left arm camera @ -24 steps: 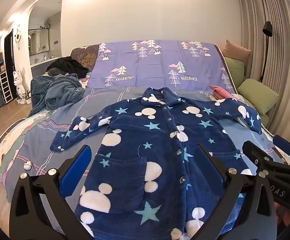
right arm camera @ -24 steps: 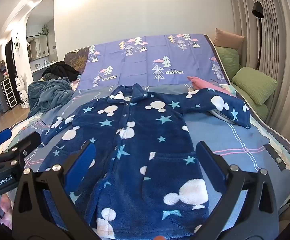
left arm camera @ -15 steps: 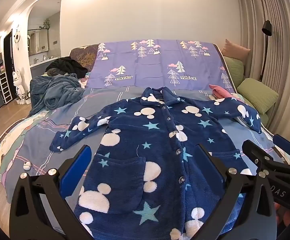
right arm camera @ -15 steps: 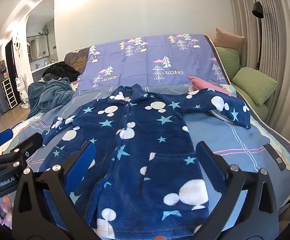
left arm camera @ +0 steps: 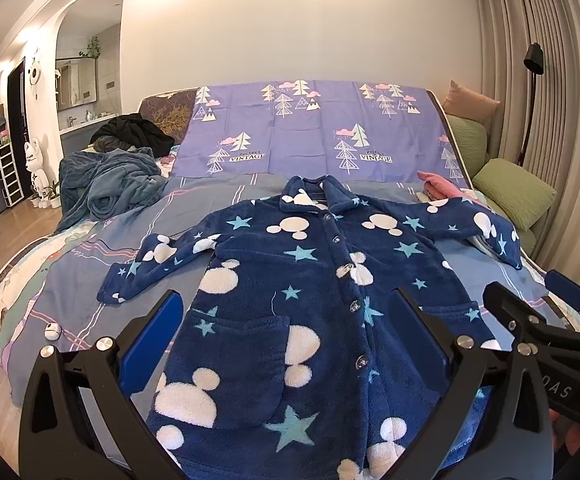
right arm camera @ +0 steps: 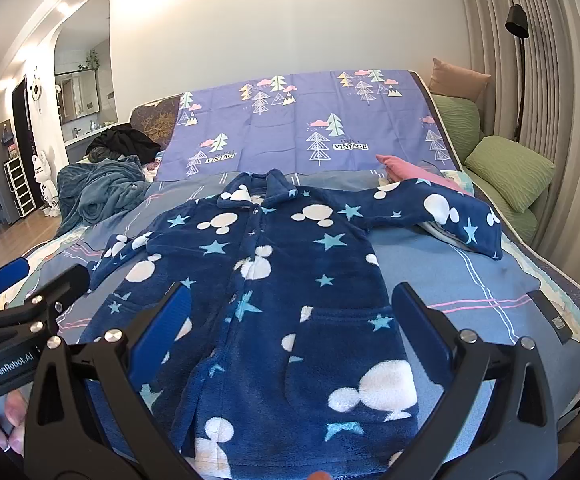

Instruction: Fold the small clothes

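Note:
A small navy fleece robe (left arm camera: 297, 304) (right arm camera: 290, 300) with white mouse heads and light-blue stars lies flat on the bed, buttoned front up, collar toward the headboard and both sleeves spread out. My left gripper (left arm camera: 286, 320) hovers above its lower half, open, nothing between the blue pads. My right gripper (right arm camera: 290, 312) hangs open over the hem side, also holding nothing. Each gripper appears at the edge of the other's view: the right one (left arm camera: 537, 320), the left one (right arm camera: 30, 300).
The bed (left arm camera: 70, 280) has a striped grey-blue sheet and a purple tree-print cover (left arm camera: 313, 136) at the head. A crumpled blue-grey blanket (left arm camera: 110, 184) lies at the left, a pink cloth (right arm camera: 405, 168) under the right sleeve, green cushions (right arm camera: 505, 172) and a floor lamp at the right.

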Available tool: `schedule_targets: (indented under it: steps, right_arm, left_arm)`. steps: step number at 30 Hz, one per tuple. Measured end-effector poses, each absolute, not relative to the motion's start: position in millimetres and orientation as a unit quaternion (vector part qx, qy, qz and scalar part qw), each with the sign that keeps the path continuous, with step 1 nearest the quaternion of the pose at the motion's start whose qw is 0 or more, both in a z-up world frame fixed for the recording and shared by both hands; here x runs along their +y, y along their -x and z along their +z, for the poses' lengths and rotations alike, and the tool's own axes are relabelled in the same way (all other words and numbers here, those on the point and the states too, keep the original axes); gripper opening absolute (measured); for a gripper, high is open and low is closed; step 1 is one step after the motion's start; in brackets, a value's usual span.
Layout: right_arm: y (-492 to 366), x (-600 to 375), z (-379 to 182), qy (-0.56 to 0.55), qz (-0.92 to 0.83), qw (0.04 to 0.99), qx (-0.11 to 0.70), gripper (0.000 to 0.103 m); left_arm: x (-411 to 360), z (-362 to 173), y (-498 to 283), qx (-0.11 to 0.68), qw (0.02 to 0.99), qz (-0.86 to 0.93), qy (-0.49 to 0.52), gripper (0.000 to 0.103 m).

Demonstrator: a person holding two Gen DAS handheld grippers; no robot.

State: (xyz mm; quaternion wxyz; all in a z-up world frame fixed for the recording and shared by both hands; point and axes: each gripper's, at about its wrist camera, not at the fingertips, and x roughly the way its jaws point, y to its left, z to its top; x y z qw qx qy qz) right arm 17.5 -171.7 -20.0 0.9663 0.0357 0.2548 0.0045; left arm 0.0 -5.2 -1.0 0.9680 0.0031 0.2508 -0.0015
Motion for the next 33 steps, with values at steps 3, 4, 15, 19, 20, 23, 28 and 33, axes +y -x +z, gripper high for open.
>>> schedule_targets:
  steps: [3, 4, 15, 19, 20, 23, 28, 33]
  right_arm:
    - [-17.1, -171.4, -20.0, -0.035, 0.004, 0.966, 0.254, 0.101]
    - [-17.0, -171.5, -20.1, -0.035, 0.004, 0.966, 0.255, 0.101]
    - [-17.5, -170.6, -18.8, -0.034, 0.004, 0.966, 0.255, 0.101]
    - [-16.0, -173.3, -15.7, -0.037, 0.002, 0.966, 0.257, 0.101]
    - [-16.2, -174.0, -18.3, -0.037, 0.001, 0.966, 0.257, 0.101]
    - [-16.5, -172.4, -24.1, -0.036, 0.000, 0.966, 0.258, 0.101]
    - [-16.5, -172.3, -24.4, -0.036, 0.001, 0.966, 0.258, 0.101]
    - [-16.6, -172.1, -25.3, -0.036, 0.001, 0.965, 0.259, 0.101]
  left_arm:
    - [-4.9, -0.8, 0.2, 0.251, 0.968, -0.003, -0.002, 0.102]
    - [-6.7, -1.3, -0.3, 0.252, 0.968, -0.004, 0.000, 0.102]
    - [2.2, -3.6, -3.0, 0.259, 0.966, -0.010, 0.007, 0.102]
    - [2.4, -4.1, -2.8, 0.259, 0.966, -0.014, 0.007, 0.102]
    - [2.5, -4.2, -1.8, 0.259, 0.966, -0.015, 0.007, 0.102]
    - [2.1, -4.9, -1.6, 0.259, 0.966, -0.016, 0.007, 0.102]
    - [0.7, -5.8, -1.6, 0.262, 0.965, -0.017, 0.006, 0.102]
    - [0.9, -6.5, -1.7, 0.263, 0.965, -0.017, 0.005, 0.102]
